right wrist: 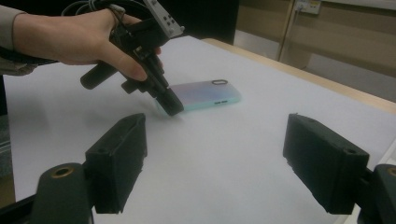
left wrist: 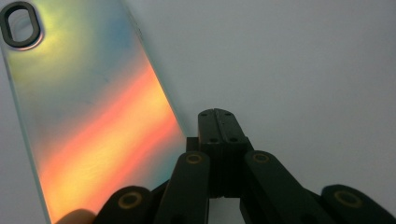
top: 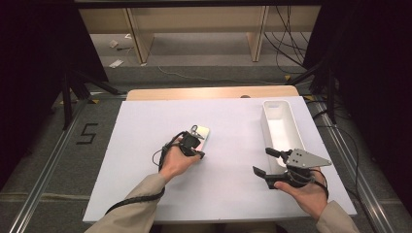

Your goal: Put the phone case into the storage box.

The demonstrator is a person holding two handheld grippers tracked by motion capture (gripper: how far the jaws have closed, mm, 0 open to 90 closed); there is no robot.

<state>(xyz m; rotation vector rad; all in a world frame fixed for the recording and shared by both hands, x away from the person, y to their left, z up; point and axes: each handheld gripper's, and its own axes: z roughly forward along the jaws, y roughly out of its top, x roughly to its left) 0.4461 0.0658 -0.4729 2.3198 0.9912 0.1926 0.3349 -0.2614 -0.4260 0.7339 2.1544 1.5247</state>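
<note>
Nearest the front edge of the table (top: 145, 204), toward its right corner, the right tongs (top: 266, 161) hover in the person's right hand (top: 303, 194), the jaws spread wide with nothing between them; in the right gripper view the two black pads stand far apart over bare white surface. Farther in, about the middle of the table, the left tongs (top: 193, 141) are held in the left hand (top: 174, 162) and tip down toward the near end of the phone case (top: 201, 137); their jaws are pressed together, and in the left gripper view they meet flat with nothing pinched, the tip lying just beside the case's long edge; whether it touches the case I cannot tell. The phone case lies flat on the white sheet, a slim rectangle with rounded corners; its back is glossy and iridescent, running from pale green and blue near the camera cutout to orange and pink bands lower down; the cutout is a dark-rimmed oval at one corner; in the right gripper view its side reads mint green with small openings along the end. Beyond the right tongs, along the right edge of the table, stands a long white tray (top: 272, 127), running toward the far edge.
</note>
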